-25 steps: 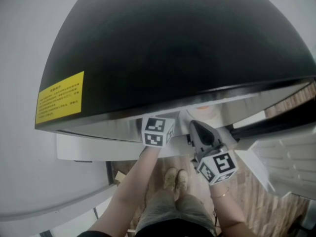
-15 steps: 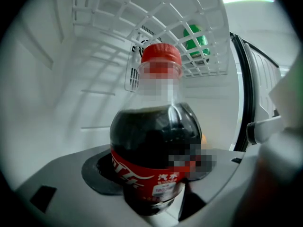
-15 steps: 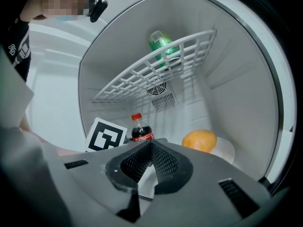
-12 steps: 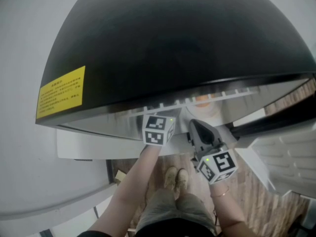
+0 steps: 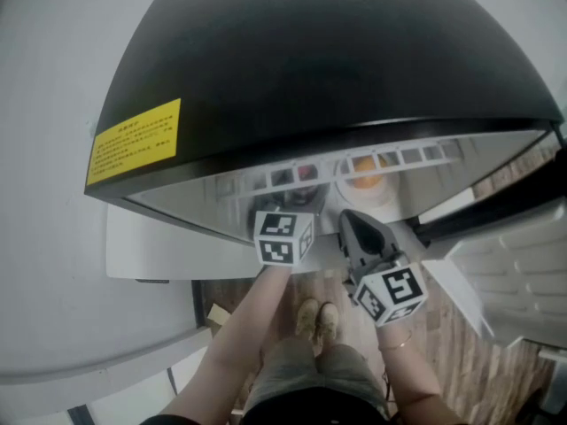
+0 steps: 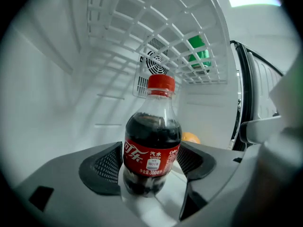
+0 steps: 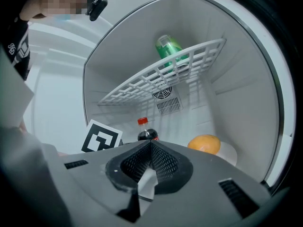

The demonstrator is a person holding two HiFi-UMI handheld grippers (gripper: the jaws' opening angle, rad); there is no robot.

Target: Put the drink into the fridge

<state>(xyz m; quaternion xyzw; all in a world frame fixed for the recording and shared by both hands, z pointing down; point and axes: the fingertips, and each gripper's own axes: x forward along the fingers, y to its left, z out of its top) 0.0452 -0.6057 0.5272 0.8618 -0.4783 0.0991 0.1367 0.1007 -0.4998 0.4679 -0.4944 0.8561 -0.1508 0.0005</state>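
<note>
Red-capped clear plastic cola bottle [image 6: 153,126] stands inside white fridge [image 6: 57,108], between jaws of left tool [image 6: 149,163], just opening, pads seemingly clear. Empty right tool [image 7: 150,163] pinched together. Remaining: withdraw.

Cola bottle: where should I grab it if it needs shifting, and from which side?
Probably grip the bottle around its labelled belly, coming in level from the front. It stands upright, its neck narrows, and the wire shelf sits overhead.
</note>
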